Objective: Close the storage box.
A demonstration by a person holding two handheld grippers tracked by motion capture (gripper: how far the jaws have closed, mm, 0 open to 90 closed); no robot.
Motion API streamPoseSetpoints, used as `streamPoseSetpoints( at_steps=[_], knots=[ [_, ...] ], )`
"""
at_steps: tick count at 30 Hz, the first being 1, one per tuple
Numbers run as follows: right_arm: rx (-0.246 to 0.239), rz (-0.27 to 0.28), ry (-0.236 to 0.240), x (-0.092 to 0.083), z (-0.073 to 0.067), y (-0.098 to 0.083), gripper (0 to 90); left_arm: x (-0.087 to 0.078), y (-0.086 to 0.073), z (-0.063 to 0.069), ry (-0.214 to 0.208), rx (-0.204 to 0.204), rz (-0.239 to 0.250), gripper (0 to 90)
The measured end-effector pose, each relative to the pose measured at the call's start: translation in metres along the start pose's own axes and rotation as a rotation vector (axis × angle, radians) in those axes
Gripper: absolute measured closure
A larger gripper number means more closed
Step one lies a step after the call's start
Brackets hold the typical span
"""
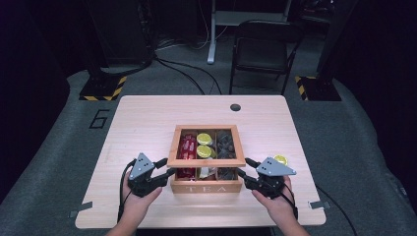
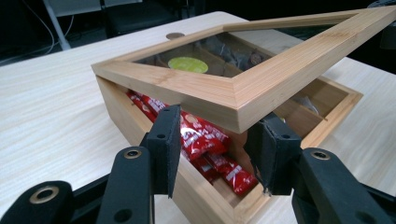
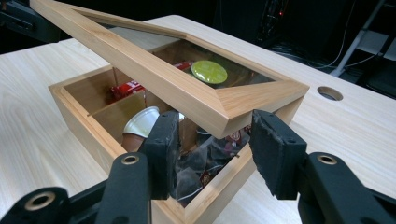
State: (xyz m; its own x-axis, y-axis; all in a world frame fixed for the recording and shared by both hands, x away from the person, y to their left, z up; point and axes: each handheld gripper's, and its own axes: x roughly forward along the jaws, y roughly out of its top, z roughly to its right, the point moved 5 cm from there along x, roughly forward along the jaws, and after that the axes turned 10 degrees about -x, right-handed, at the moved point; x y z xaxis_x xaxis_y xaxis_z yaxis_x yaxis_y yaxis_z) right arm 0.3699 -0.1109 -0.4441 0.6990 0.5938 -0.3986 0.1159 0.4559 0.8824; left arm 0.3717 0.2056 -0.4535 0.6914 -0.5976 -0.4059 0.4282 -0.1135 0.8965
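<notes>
A wooden tea box (image 1: 206,188) marked TEA stands at the table's near middle. Its glass-paned lid (image 1: 206,160) is tilted up at the front and hinged at the back. My left gripper (image 1: 169,172) is shut on the lid's front left corner (image 2: 233,100), with a pad on each side of it. My right gripper (image 1: 242,173) is shut on the front right corner (image 3: 243,100) in the same way. Under the lid lie red packets (image 2: 205,140), green-topped capsules (image 3: 209,71), a white capsule (image 3: 142,122) and dark tea bags (image 3: 205,158).
A yellow-green capsule (image 1: 281,159) sits on the table just beyond my right gripper. A round cable hole (image 1: 235,107) is near the table's far edge (image 1: 201,97). A black chair (image 1: 265,49) stands behind the table. Bare wood lies left and right of the box.
</notes>
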Motion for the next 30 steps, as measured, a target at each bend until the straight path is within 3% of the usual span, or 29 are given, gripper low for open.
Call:
streamPoseSetpoints(
  at_steps=[2,10,18,24,26,29,30],
  knots=[
    [0.012,-0.003,-0.006,0.0,-0.003,-0.002,52.2,0.001,-0.006,0.0,-0.005,-0.014,-0.005,55.5],
    [-0.016,-0.041,0.006,0.003,-0.008,-0.012,50.4,0.004,-0.02,0.0,-0.036,-0.056,-0.017,55.5],
    [0.0,-0.072,0.018,0.008,-0.012,-0.022,49.0,0.007,-0.029,0.0,-0.031,-0.032,-0.046,51.8],
    [-0.014,-0.111,0.034,0.01,-0.015,-0.029,46.5,0.008,-0.036,0.005,-0.047,-0.039,-0.084,47.1],
    [-0.012,-0.119,0.039,0.011,-0.015,-0.029,45.9,0.008,-0.037,0.006,-0.045,-0.059,-0.091,46.1],
    [-0.004,-0.112,0.061,0.01,-0.016,-0.029,43.0,0.012,-0.044,0.007,-0.009,-0.012,-0.162,43.1],
    [-0.001,-0.109,0.058,0.009,-0.015,-0.028,41.5,0.012,-0.044,0.007,-0.009,-0.012,-0.162,37.7]
  ],
)
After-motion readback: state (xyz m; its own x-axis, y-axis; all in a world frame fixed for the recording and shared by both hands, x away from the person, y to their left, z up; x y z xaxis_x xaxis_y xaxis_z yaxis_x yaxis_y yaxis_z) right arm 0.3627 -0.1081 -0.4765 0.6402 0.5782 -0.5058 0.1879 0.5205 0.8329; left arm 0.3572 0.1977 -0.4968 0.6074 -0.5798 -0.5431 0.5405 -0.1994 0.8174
